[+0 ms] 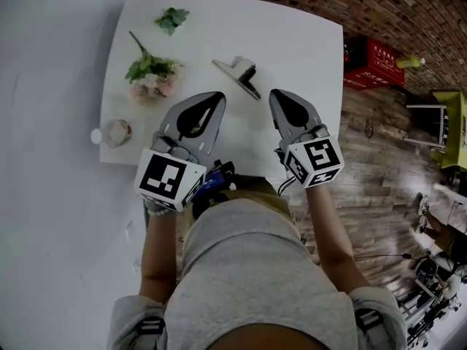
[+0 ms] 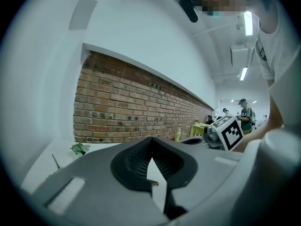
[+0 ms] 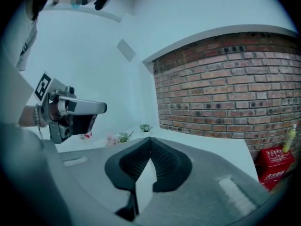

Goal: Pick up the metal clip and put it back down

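The left gripper (image 1: 213,99) and right gripper (image 1: 280,95) are each pressed together and empty. The metal clip (image 1: 241,75) lies on the white surface (image 1: 299,39) just ahead, seemingly untouched.

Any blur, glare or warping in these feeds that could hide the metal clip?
Head view: evenly lit, clip sharp on the white table, edges bowed. Left gripper view: dark round border, brick wall curved, ceiling lights blown out. Right gripper view: same border, bluish cast.
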Motion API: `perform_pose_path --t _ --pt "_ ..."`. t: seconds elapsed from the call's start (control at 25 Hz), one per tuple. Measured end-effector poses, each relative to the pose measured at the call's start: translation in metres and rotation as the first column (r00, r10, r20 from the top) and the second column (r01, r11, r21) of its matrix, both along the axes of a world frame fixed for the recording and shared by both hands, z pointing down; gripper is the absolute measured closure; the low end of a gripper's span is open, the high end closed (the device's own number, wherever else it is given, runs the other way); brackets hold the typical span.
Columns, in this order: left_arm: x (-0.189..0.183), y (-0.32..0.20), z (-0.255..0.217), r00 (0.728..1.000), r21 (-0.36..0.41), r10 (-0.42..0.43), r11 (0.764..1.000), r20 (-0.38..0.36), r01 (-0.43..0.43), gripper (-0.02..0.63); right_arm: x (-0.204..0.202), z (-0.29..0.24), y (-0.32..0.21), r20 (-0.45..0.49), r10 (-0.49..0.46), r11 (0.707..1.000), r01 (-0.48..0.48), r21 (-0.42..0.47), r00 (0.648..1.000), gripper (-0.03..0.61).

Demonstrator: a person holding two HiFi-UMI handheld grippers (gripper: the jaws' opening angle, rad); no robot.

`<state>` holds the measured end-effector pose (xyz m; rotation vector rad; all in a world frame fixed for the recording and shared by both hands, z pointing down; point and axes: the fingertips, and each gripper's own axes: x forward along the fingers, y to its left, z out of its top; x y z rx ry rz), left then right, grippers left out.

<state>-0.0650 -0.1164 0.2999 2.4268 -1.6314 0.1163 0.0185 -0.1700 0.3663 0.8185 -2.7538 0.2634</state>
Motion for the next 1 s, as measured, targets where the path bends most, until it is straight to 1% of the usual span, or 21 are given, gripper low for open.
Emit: perform_pose_path --t 0.32,0.6,0.76,1.0 --pt "-0.009 0.017 -0.014 1.0 0.043 0.012 0.999 0.024 -0.013 0.603 -0.001 -0.048 0.022 0.064 0.0 0.997 -0.005 0.083 0.998 0.578" --pt "-0.013 0.022 -0.011 1.0 0.04 0.007 0.999 0.022 -0.008 0.603 0.002 -0.07 0.027 0.101 0.003 0.995 -0.014 0.101 0.995 0.577" --pt "-0.014 0.025 -0.01 1.0 0.033 0.005 0.999 0.031 -0.006 0.603 0.004 -0.076 0.032 0.124 0.014 0.996 -0.024 0.081 0.992 0.578" --pt "-0.017 0.026 -0.011 0.999 0.037 0.001 0.999 0.032 -0.003 0.603 0.004 -0.076 0.035 0.122 0.02 0.997 -0.03 0.077 0.992 0.578"
